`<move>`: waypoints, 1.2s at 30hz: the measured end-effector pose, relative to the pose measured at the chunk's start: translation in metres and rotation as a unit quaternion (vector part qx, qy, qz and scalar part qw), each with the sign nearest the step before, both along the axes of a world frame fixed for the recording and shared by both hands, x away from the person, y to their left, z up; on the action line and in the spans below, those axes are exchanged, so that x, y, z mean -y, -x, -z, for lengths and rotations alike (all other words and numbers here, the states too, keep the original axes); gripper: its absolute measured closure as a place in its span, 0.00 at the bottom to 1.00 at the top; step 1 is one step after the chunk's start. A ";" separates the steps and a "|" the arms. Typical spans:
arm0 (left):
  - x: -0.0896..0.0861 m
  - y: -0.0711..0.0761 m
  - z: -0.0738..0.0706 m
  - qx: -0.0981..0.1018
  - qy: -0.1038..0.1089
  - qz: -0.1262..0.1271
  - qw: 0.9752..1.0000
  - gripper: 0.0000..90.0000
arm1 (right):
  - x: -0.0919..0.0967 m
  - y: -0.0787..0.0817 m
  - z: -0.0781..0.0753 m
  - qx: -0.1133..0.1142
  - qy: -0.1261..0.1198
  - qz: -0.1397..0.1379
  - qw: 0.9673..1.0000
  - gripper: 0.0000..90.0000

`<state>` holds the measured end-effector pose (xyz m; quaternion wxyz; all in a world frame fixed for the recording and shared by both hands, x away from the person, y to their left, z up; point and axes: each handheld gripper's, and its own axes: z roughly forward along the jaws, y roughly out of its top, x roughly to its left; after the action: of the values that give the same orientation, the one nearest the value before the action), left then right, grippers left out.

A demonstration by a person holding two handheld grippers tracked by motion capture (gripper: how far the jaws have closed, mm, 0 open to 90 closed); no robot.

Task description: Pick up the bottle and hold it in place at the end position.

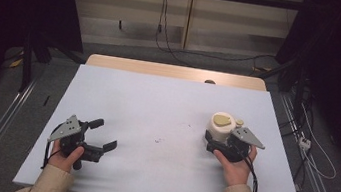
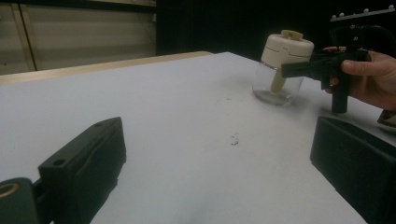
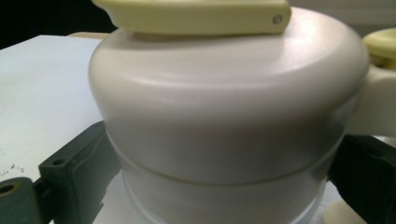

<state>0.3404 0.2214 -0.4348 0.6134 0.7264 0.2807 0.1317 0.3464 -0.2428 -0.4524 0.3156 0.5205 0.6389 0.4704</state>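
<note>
Cream lid point(image 3: 224, 121) of glass jar point(image 2: 276, 84) on counter point(image 1: 154, 124) right side, right gripper point(image 1: 226, 145) jaws closed around it; left gripper point(image 1: 102, 137) jaws wide, empty; advice: squeeze evenly, keep jar upright

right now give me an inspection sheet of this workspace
surface: white tabletop with a few dark specks near its middle, wooden edge at the far side
job's things: clear glass jar with cream lid and pale yellow flap, upright on the surface
clutter: nothing seen
grippers: right gripper with its jaws around the jar's cream lid; left gripper open, apart from the jar
cables: black cable trailing from the right gripper; loose cables on the floor behind
surroundings: dark room, pale wall panels, metal rails beside the table
</note>
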 end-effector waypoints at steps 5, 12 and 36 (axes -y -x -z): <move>0.001 -0.001 0.001 -0.002 0.000 0.001 1.000 0.04 | -0.002 -0.003 0.001 0.002 0.003 0.005 1.000 0.05; 0.000 0.001 0.000 -0.001 0.001 -0.001 1.000 0.04 | -0.004 -0.003 -0.001 0.004 0.016 0.008 1.000 0.06; -0.003 0.004 0.000 0.003 0.004 -0.001 1.000 0.04 | -0.030 -0.001 -0.009 0.022 0.026 -0.038 0.999 0.07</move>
<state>0.3366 0.2242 -0.4346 0.6170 0.7232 0.2804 0.1329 0.3472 -0.2128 -0.4436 0.3246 0.4774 0.6631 0.4766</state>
